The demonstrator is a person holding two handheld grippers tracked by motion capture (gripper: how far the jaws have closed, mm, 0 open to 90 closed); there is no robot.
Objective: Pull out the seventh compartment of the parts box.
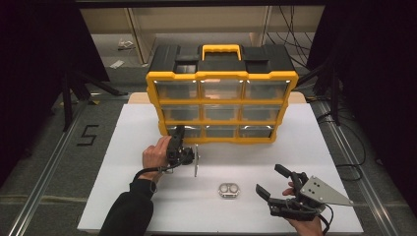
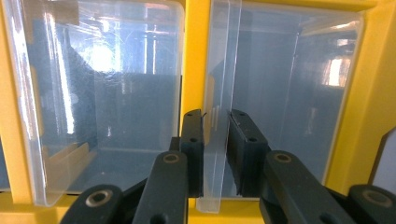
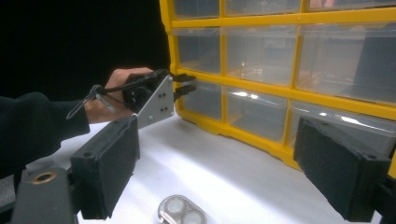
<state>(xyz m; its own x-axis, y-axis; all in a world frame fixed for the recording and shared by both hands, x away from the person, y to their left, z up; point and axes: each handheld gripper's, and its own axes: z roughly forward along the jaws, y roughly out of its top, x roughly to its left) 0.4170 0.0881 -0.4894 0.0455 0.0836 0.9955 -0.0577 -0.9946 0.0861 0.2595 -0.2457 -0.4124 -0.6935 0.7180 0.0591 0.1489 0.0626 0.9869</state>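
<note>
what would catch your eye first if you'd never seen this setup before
The yellow and black organizer with its clear drawers stands at the back of the white table and dominates the scene. At its bottom-left drawer, the left gripper has its jaws either side of the drawer's clear pull tab. Nearer the person, a small metal piece with two round windows lies on the table beside the wide-open right gripper.

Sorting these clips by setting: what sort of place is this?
Probably a lab recording bench: a white table ringed by black curtains, cables on the floor, and a yellow drawer organizer set up for handling.
</note>
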